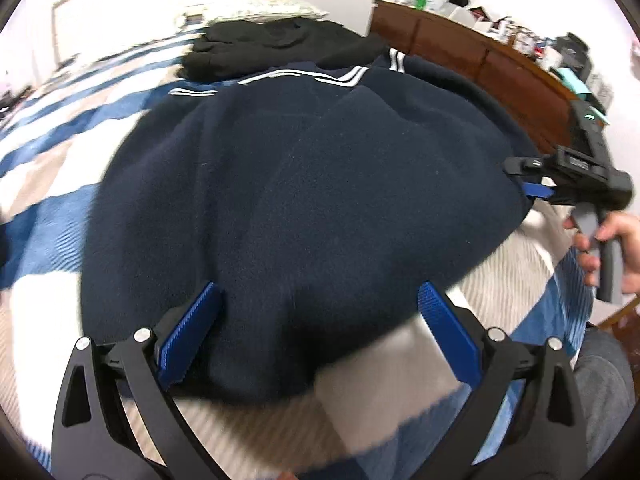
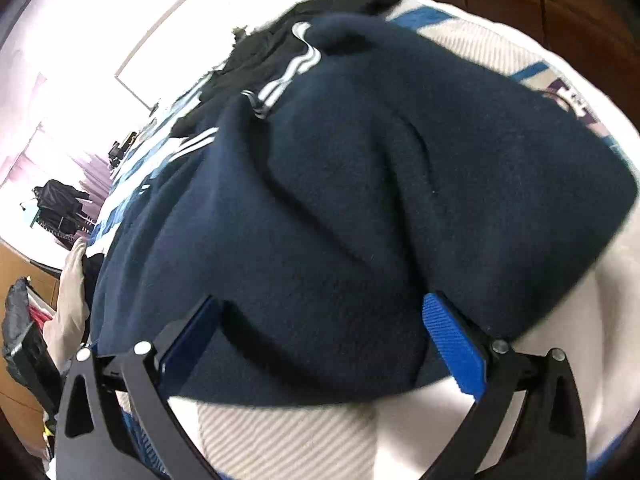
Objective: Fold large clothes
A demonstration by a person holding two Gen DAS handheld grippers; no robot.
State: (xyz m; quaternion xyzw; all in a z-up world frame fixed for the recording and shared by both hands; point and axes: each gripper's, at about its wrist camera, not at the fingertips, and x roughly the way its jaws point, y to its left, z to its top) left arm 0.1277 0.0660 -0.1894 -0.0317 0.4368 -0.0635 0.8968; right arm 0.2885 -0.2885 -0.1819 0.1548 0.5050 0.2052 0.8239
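A large navy fleece garment point(image 1: 304, 184) with white stripes near its far end lies in a heap on the bed. My left gripper point(image 1: 320, 324) is open at the garment's near edge, and the cloth bulges between its blue pads point(image 1: 192, 332) without being pinched. At the garment's right edge, a hand holds my right gripper point(image 1: 532, 186). In the right wrist view the same garment point(image 2: 360, 200) fills the frame. There the right gripper point(image 2: 320, 336) is open, with a fold of the hem lying between its wide-apart fingers.
The bed has a blue, white and beige blanket point(image 1: 52, 168). Black clothes point(image 1: 260, 48) are piled behind the garment. A wooden dresser point(image 1: 500, 68) with several small items runs along the right. A leg in jeans point(image 1: 600, 380) is at the bed's near right corner.
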